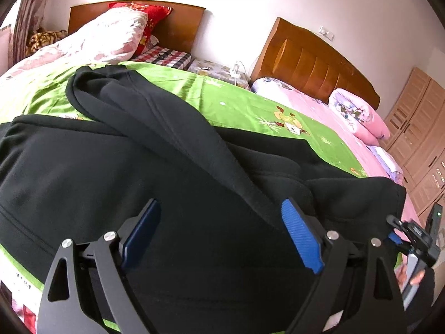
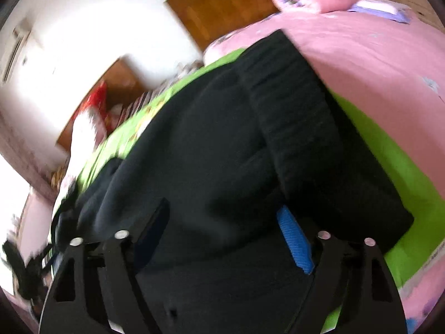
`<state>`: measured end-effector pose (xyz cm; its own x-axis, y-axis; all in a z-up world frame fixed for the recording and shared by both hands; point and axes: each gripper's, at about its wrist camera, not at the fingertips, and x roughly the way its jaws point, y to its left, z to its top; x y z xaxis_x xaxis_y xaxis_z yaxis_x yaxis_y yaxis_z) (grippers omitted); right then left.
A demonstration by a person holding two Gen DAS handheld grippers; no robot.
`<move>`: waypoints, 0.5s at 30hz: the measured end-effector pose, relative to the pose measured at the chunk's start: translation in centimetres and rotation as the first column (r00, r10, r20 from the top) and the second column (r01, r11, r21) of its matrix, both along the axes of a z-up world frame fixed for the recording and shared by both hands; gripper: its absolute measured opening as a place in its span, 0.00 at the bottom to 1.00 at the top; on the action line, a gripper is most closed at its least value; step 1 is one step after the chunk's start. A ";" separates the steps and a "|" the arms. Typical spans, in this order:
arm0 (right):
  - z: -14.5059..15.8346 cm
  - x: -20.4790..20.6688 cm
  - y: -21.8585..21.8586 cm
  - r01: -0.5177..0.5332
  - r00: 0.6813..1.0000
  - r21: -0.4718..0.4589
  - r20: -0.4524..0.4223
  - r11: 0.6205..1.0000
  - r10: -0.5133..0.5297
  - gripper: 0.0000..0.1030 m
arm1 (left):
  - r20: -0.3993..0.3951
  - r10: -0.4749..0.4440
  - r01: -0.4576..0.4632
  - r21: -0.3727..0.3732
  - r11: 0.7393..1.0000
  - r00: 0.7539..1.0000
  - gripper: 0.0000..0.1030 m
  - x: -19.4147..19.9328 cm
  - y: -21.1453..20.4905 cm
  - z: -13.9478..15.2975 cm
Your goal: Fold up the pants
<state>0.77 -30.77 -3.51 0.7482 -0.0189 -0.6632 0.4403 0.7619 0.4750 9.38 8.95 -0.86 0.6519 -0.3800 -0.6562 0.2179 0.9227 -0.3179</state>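
Note:
Black pants (image 1: pixel 116 178) lie on a green sheet (image 1: pixel 230 103) on the bed, with one leg (image 1: pixel 155 111) draped diagonally across the rest. My left gripper (image 1: pixel 219 222) hovers just above the dark cloth with its blue pads wide apart and nothing between them. In the blurred right wrist view the pants (image 2: pixel 211 144) fill the middle, with the ribbed waistband (image 2: pixel 294 117) running up to the right. My right gripper (image 2: pixel 222 228) is open over the cloth near the waistband. The other gripper (image 1: pixel 417 236) shows at the left view's right edge.
A pink sheet (image 1: pixel 328 111) covers the bed to the right. Pillows and a folded quilt (image 1: pixel 361 117) lie by two wooden headboards (image 1: pixel 314 61). A wooden wardrobe (image 1: pixel 420 128) stands at the far right. A floral quilt (image 1: pixel 91 44) lies at the left.

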 end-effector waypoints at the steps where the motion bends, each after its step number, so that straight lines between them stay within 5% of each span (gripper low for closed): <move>1: 0.0 0.0 0.0 0.018 1.000 -0.009 0.015 1.000 -0.017 0.53 | -0.006 0.000 0.000 -0.006 1.000 1.000 0.86 0.1 0.1 0.0; 3: -0.3 -0.9 -0.1 0.050 0.997 -0.009 0.056 0.999 -0.049 0.28 | -0.016 0.004 -0.005 -0.020 1.000 1.000 0.86 0.1 0.6 0.3; 5: -0.5 -2.4 -0.4 0.074 0.990 0.020 0.123 0.997 -0.076 0.21 | -0.037 0.003 -0.004 -0.035 0.999 0.999 0.89 0.3 0.8 0.4; 11: 0.6 -3.1 0.4 0.065 0.984 -0.014 0.168 0.998 -0.061 0.19 | -0.158 -0.031 0.001 -0.190 0.982 0.987 0.89 3.0 0.4 0.7; 14: 1.1 -2.8 0.4 0.062 0.981 -0.011 0.185 0.998 -0.059 0.19 | -0.160 -0.007 -0.017 -0.148 0.989 0.987 0.86 4.8 -1.3 1.2; 15: 0.9 -3.0 0.1 0.062 0.981 -0.010 0.187 0.998 -0.059 0.19 | -0.160 0.008 -0.028 -0.120 0.992 0.987 0.67 5.5 -1.8 1.2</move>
<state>-2.22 -30.66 -2.57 0.8557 -0.0771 -0.5117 0.3907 0.7445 0.5413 14.85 7.18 0.36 0.5506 -0.4524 -0.7015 0.1394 0.8784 -0.4571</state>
